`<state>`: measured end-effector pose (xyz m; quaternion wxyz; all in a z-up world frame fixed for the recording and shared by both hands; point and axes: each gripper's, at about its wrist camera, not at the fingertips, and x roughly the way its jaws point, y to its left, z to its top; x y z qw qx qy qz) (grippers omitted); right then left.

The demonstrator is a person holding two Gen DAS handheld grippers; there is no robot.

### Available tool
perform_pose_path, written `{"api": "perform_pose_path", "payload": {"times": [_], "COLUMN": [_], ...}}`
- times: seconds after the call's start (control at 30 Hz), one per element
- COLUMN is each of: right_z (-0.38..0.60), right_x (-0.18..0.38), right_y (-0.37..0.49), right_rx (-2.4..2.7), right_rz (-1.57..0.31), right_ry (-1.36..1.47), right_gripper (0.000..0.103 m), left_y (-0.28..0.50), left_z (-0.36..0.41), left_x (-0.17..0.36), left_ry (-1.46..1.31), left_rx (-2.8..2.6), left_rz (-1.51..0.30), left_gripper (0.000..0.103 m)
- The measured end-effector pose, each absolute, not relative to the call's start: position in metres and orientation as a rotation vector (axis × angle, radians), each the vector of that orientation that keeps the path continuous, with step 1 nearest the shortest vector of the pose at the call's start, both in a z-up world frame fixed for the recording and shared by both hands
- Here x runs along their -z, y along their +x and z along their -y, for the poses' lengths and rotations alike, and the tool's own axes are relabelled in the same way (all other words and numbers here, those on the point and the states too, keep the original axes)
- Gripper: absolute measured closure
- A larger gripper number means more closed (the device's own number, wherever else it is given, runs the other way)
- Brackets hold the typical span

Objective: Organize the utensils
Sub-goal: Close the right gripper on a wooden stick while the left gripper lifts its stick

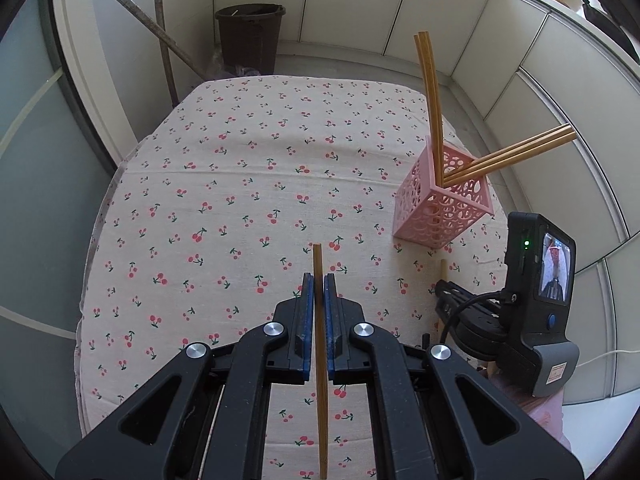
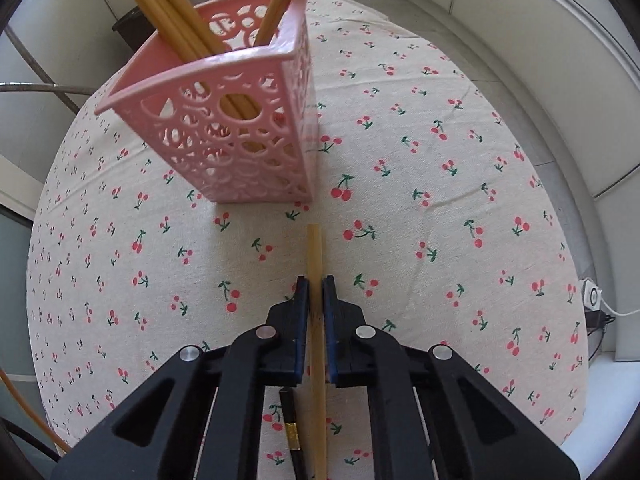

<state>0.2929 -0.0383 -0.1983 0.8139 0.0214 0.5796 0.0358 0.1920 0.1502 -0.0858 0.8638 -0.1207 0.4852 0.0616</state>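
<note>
A pink perforated holder [image 1: 440, 204] stands on the cherry-print tablecloth [image 1: 240, 184] at the right and holds several bamboo chopsticks [image 1: 432, 96]. My left gripper [image 1: 319, 284] is shut on a bamboo chopstick [image 1: 320, 360], held lengthwise above the cloth, left of the holder. My right gripper [image 2: 316, 286] is shut on another bamboo chopstick [image 2: 314, 256], its tip just short of the holder [image 2: 240, 136]. A black chopstick with a gold band [image 2: 292, 428] lies on the cloth under the right gripper. The right gripper's body shows in the left wrist view [image 1: 532, 304].
A dark bin [image 1: 250, 36] stands on the floor beyond the table's far edge, with a pole leaning beside it. White cabinet panels run along the right. A white charger and cable [image 2: 592, 296] lie off the table's right edge.
</note>
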Motion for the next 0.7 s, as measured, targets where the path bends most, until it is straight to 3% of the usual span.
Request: {"api": "perform_pose_path", "payload": {"times": [0.7], "right_z": [0.115], "right_x": [0.053], "right_y": [0.208], "right_rx": [-0.249], "right_rz": [-0.854], "right_ry": [0.234], "right_gripper": [0.095], "left_y": [0.165], "left_z": [-0.143], "left_x": [0.049], "left_ry": [-0.22], "left_rx": [-0.099], "left_rz": [-0.902], "left_gripper": [0.098]}}
